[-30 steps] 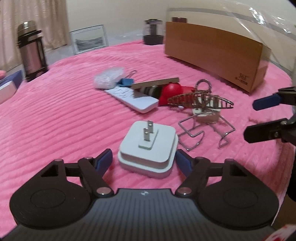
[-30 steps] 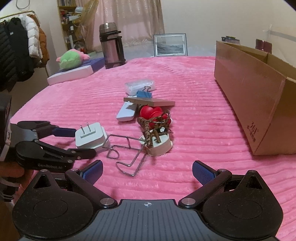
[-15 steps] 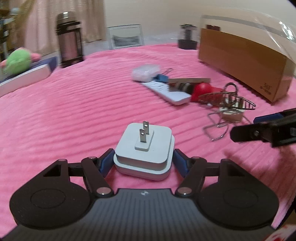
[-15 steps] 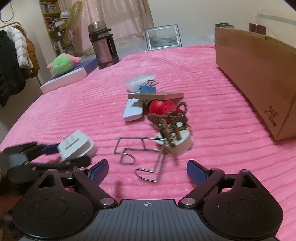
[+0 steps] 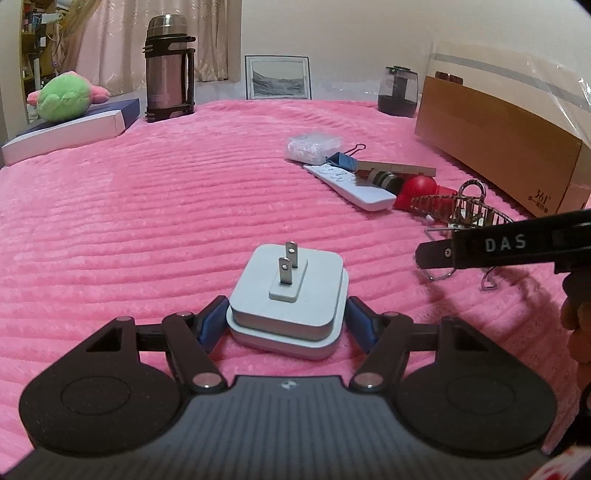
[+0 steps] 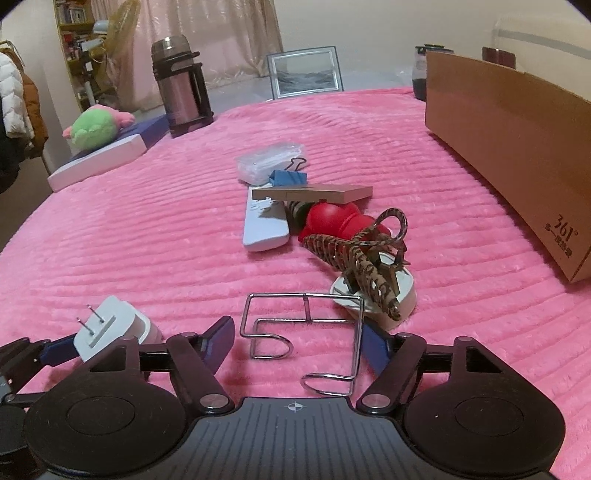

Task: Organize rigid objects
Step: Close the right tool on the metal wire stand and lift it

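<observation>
Between the closing right tool (image 6: 297, 341) pads lies the wire rack (image 6: 306, 332).

- I'm in a home here, a bedroom by the look of it: a wide pink ribbed plush blanket (image 5: 147, 206) fills nearly everything I see.
- Long pale curtains (image 6: 236, 40) hang at the back, reaching the floor.
- Far left, coats on a rack (image 6: 16, 103), and a crowded bookshelf (image 6: 74, 26) behind them.
- A green and pink plush toy (image 5: 62, 98) lies on a flat box, a tall steel thermos flask (image 5: 168, 70) just beside it.
- A framed landscape picture (image 5: 279, 77) leans against the wall.
- A brown cardboard box (image 6: 509, 140) sits on the blanket to my right.
</observation>
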`<state>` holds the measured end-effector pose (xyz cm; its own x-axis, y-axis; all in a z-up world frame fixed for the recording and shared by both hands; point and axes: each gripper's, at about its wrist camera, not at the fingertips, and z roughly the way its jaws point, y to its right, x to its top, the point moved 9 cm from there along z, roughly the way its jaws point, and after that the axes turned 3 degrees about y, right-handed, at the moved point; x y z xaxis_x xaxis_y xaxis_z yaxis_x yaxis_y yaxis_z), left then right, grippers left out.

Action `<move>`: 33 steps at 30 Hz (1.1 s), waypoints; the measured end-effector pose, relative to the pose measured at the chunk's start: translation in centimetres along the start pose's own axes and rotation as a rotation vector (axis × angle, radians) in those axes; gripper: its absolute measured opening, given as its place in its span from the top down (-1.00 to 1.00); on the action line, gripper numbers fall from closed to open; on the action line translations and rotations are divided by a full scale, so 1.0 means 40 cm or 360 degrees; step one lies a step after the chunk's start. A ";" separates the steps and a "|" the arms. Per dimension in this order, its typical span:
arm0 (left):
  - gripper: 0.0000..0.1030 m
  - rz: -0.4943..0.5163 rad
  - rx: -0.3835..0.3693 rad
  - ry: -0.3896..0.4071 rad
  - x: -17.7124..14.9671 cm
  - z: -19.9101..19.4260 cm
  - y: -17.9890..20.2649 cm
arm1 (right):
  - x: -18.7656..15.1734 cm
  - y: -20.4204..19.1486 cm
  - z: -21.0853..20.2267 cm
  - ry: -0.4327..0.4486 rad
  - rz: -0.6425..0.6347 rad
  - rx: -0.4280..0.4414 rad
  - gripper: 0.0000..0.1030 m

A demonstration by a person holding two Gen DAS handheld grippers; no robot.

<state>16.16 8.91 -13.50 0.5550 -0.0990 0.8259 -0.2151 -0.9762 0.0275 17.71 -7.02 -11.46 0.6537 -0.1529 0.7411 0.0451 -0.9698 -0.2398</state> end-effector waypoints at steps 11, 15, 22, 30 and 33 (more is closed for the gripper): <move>-0.27 0.0054 -0.0024 0.0006 -0.003 -0.003 0.004 | -0.031 -0.004 -0.045 -0.0045 -0.0184 0.0159 -0.23; -0.31 0.0103 -0.0032 0.0001 0.004 0.004 0.007 | -0.067 -0.001 -0.081 -0.0080 -0.0435 0.0222 -0.23; -0.35 0.0118 -0.0022 -0.0004 0.014 0.016 0.010 | -0.092 0.022 -0.092 -0.0077 -0.0470 0.0212 -0.23; -0.35 0.0168 -0.0001 -0.0001 0.027 0.024 0.019 | -0.064 0.030 -0.092 -0.0081 -0.0339 0.0205 -0.24; -0.30 0.0162 -0.0005 -0.0023 0.027 0.030 0.019 | -0.058 0.023 -0.086 -0.0085 -0.0321 0.0193 -0.27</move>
<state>17.56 7.83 -13.28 0.5415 -0.2006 0.8164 -0.2738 -0.9602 -0.0543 13.64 -8.20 -11.26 0.6613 0.0549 0.7481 0.2670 -0.9492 -0.1663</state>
